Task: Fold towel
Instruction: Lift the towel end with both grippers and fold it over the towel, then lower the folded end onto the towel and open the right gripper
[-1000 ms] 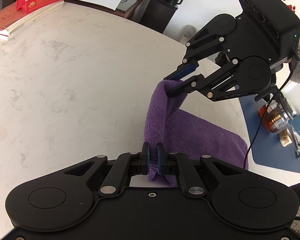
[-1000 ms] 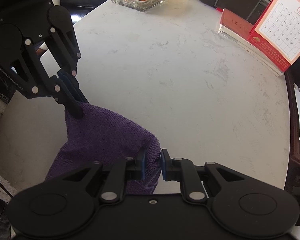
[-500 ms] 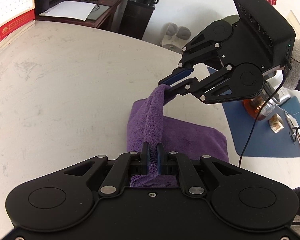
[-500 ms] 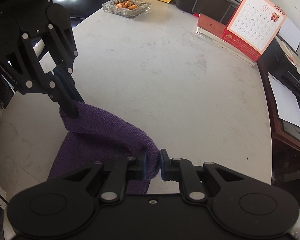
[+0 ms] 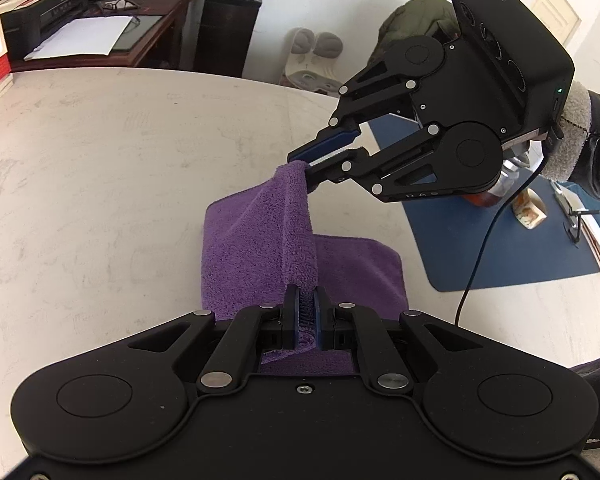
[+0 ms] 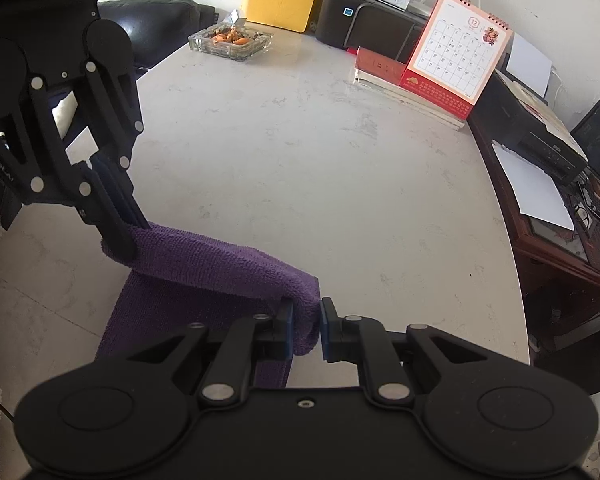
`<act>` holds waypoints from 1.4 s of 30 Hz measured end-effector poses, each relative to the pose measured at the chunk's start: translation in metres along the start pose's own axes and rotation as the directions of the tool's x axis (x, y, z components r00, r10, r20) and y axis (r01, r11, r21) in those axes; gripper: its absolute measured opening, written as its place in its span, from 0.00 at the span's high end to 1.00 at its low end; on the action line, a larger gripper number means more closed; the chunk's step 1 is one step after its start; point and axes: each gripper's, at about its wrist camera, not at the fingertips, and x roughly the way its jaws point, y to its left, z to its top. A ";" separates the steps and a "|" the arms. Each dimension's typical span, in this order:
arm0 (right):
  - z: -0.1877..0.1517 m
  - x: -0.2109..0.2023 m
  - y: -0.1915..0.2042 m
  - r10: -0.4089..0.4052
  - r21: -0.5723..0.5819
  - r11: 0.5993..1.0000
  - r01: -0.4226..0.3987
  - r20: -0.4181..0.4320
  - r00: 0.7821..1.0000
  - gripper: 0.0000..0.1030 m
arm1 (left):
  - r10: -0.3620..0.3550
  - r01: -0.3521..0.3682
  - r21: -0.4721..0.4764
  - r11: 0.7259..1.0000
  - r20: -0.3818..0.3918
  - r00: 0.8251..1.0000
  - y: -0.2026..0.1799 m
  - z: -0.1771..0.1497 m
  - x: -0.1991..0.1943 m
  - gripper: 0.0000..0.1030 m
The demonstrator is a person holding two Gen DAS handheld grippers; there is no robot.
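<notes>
The left wrist view shows the purple towel (image 5: 300,236) on the white table (image 5: 99,168). Its lifted edge runs as a ridge from the left gripper (image 5: 306,316) away to the right gripper (image 5: 306,166), so the long axis of this edge points forward and a little to the right. Both grippers are closed on the towel, one at each end of the edge. Under the ridge, the other part of the towel lies flat on the table. To the left of the towel the table is bare and wide; to the right, a blue mat (image 5: 500,240) lies near it.

The right wrist view shows the same edge from the other end, between the right gripper (image 6: 306,322) and the left gripper (image 6: 123,236). The towel (image 6: 219,264) hangs down to the table (image 6: 300,160). Only this view shows the calendar (image 6: 456,48) and the glass tray (image 6: 231,42) at the far edge, well apart from the towel.
</notes>
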 end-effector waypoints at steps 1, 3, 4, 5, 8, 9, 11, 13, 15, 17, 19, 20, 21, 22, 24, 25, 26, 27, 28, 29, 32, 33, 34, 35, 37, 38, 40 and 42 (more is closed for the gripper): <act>-0.003 -0.002 0.001 -0.003 0.007 1.000 0.003 0.004 1.000 0.89 | -0.003 0.003 0.011 1.000 -0.008 1.000 -0.002 0.001 0.002 0.94; -0.010 -0.007 0.004 -0.014 0.018 1.000 0.014 0.018 1.000 0.89 | -0.010 0.011 0.033 0.999 -0.027 1.000 -0.009 0.002 0.003 0.94; -0.015 -0.010 0.006 -0.021 0.026 0.999 0.021 0.028 0.999 0.89 | -0.013 0.015 0.045 0.999 -0.036 0.999 -0.012 0.004 0.005 0.94; -0.018 -0.013 0.007 -0.028 0.033 0.999 0.027 0.036 0.999 0.89 | -0.015 0.017 0.056 0.998 -0.042 0.999 -0.013 0.007 0.009 0.94; -0.029 -0.020 0.013 -0.048 0.058 0.997 0.045 0.056 0.997 0.89 | -0.026 0.032 0.093 0.995 -0.060 0.998 -0.019 0.013 0.015 0.94; -0.033 -0.023 0.014 -0.053 0.067 0.997 0.049 0.059 0.997 0.89 | -0.030 0.037 0.105 0.994 -0.068 0.997 -0.021 0.015 0.018 0.94; -0.040 -0.028 0.017 -0.065 0.082 0.995 0.060 0.066 0.996 0.89 | -0.035 0.045 0.127 0.991 -0.082 0.996 -0.032 0.011 0.015 0.94; -0.046 -0.033 0.022 -0.076 0.091 0.993 0.070 0.073 0.994 0.89 | -0.045 0.058 0.147 0.987 -0.093 0.995 -0.037 0.012 0.018 0.94; -0.054 -0.039 0.026 -0.087 0.105 0.991 0.078 0.078 0.993 0.89 | -0.057 0.074 0.167 0.983 -0.106 0.993 -0.041 0.013 0.022 0.94; -0.060 -0.044 0.030 -0.093 0.120 0.989 0.084 0.079 0.992 0.89 | -0.068 0.089 0.184 0.979 -0.118 0.991 -0.043 0.015 0.027 0.94; -0.066 -0.047 0.034 -0.099 0.130 0.988 0.088 0.077 0.992 0.89 | -0.080 0.105 0.198 0.975 -0.129 0.988 -0.048 0.015 0.031 0.94; -0.069 -0.049 0.035 -0.101 0.133 0.987 0.091 0.073 0.992 0.89 | -0.085 0.111 0.205 0.972 -0.134 0.987 -0.050 0.015 0.032 0.94; -0.072 -0.050 0.037 -0.104 0.135 0.986 0.094 0.070 0.992 0.89 | -0.089 0.117 0.211 0.970 -0.139 0.986 -0.051 0.015 0.034 0.94; -0.075 -0.051 0.039 -0.108 0.137 0.986 0.097 0.068 0.992 0.89 | -0.094 0.124 0.218 0.968 -0.145 0.985 -0.053 0.015 0.037 0.94; -0.079 -0.055 0.041 -0.112 0.143 0.985 0.102 0.067 0.991 0.89 | -0.106 0.139 0.225 0.964 -0.154 0.982 -0.055 0.016 0.040 0.94; -0.082 -0.057 0.043 -0.116 0.146 0.984 0.105 0.068 0.991 0.89 | -0.111 0.146 0.229 0.962 -0.158 0.981 -0.056 0.017 0.041 0.94; -0.083 -0.058 0.044 -0.119 0.147 0.983 0.108 0.068 0.991 0.89 | -0.115 0.151 0.234 0.960 -0.161 0.980 -0.057 0.018 0.042 0.94; -0.085 -0.059 0.045 -0.122 0.147 0.983 0.111 0.066 0.990 0.89 | -0.118 0.155 0.238 0.959 -0.163 0.979 -0.058 0.018 0.042 0.94; -0.085 -0.060 0.045 -0.125 0.145 0.983 0.114 0.065 0.990 0.89 | -0.121 0.160 0.243 0.957 -0.166 0.979 -0.061 0.017 0.042 0.94; -0.086 -0.061 0.046 -0.127 0.143 0.983 0.117 0.065 0.990 0.89 | -0.125 0.165 0.247 0.955 -0.169 0.978 -0.064 0.017 0.043 0.94; -0.087 -0.064 0.048 -0.135 0.135 0.983 0.126 0.063 0.989 0.89 | -0.136 0.179 0.262 0.948 -0.176 0.975 -0.068 0.019 0.048 0.94; -0.087 -0.066 0.048 -0.139 0.132 0.983 0.130 0.063 0.988 0.89 | -0.142 0.186 0.266 0.946 -0.178 0.974 -0.070 0.021 0.050 0.94; -0.088 -0.068 0.048 -0.142 0.130 0.983 0.133 0.064 0.988 0.89 | -0.150 0.196 0.271 0.943 -0.181 0.972 -0.072 0.022 0.052 0.94; -0.089 -0.069 0.048 -0.144 0.127 0.983 0.135 0.061 0.988 0.89 | -0.157 0.205 0.275 0.939 -0.186 0.970 -0.075 0.023 0.056 0.94; -0.091 -0.069 0.049 -0.147 0.118 0.983 0.141 0.049 0.988 0.89 | -0.168 0.220 0.282 0.934 -0.199 0.966 -0.079 0.023 0.063 0.94; -0.093 -0.068 0.049 -0.146 0.114 0.983 0.141 0.039 0.988 0.89 | -0.172 0.228 0.286 0.931 -0.206 0.963 -0.081 0.023 0.067 0.94; -0.099 -0.064 0.050 -0.147 0.099 0.984 0.145 0.011 0.989 0.89 | -0.177 0.240 0.292 0.926 -0.227 0.958 -0.086 0.023 0.081 0.94; -0.105 -0.059 0.051 -0.147 0.088 0.985 0.148 -0.015 0.989 0.89 | -0.185 0.256 0.290 0.922 -0.249 0.951 -0.090 0.021 0.095 0.94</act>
